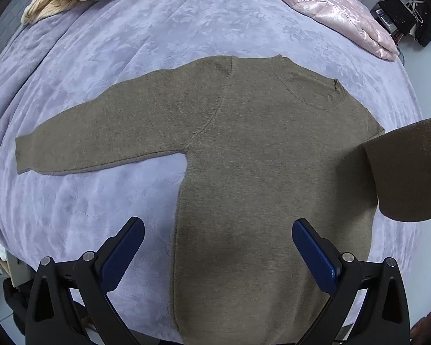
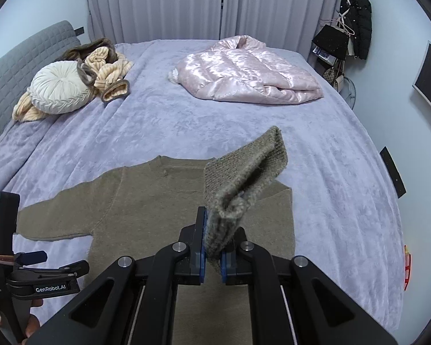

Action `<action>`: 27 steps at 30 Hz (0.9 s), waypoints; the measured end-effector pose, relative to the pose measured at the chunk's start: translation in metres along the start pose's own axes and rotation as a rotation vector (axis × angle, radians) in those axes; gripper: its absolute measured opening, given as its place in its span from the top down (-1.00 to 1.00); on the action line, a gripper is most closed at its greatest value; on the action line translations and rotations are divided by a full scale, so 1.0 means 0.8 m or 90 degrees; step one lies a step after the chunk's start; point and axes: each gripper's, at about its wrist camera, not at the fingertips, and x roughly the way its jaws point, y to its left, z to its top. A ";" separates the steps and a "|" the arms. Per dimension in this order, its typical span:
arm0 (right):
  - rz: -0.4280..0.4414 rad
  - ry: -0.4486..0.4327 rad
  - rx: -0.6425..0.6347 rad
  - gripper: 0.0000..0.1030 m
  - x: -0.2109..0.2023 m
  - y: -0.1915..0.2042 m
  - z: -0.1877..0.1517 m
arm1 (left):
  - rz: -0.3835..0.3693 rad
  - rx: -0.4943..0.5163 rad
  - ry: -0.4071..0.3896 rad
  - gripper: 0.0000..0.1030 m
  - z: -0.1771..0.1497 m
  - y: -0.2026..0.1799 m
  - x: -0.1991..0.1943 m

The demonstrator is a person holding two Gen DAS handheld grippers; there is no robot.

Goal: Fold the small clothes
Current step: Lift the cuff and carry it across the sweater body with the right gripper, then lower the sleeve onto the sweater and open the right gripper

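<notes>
While I look past my two tools, this is what I can tell.

Right tool: my right gripper (image 2: 212, 247) has its jaws pinched tight on the ribbed cuff of the sweater's right sleeve (image 2: 244, 178), and the sleeve is lifted off the bed.
Left tool: my left gripper (image 1: 218, 247) has its jaws spread wide and holds nothing; it hangs over the bottom part of the sweater.
Where the sweater is: the soft olive-brown knit sweater (image 1: 258, 172) lies flat on the fuzzy lilac bed blanket (image 1: 129, 43), with its left sleeve (image 1: 100, 135) stretched out to the side.
How it will handle: I think it is light, soft and floppy. It will bend wherever I lift it, and the fuzzy blanket may drag on it.
Where to hold: I think cuffs, hem corners and shoulders are the best spots.
Farther back: a shiny pink puffy jacket (image 2: 247, 72) and a round cream pleated pillow (image 2: 59, 87) lie well apart from the sweater.
Hard to see: the bottom hem is cut off behind my tools in both views, so I cannot tell if it lies straight.
</notes>
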 end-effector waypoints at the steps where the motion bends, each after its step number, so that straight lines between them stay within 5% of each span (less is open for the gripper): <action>1: 0.004 0.005 -0.003 0.85 0.004 0.010 -0.002 | 0.001 -0.001 0.002 -1.00 0.000 0.004 0.001; 27: 0.052 0.151 -0.094 0.85 0.171 0.207 -0.060 | 0.055 -0.063 0.025 -1.00 -0.021 0.121 0.011</action>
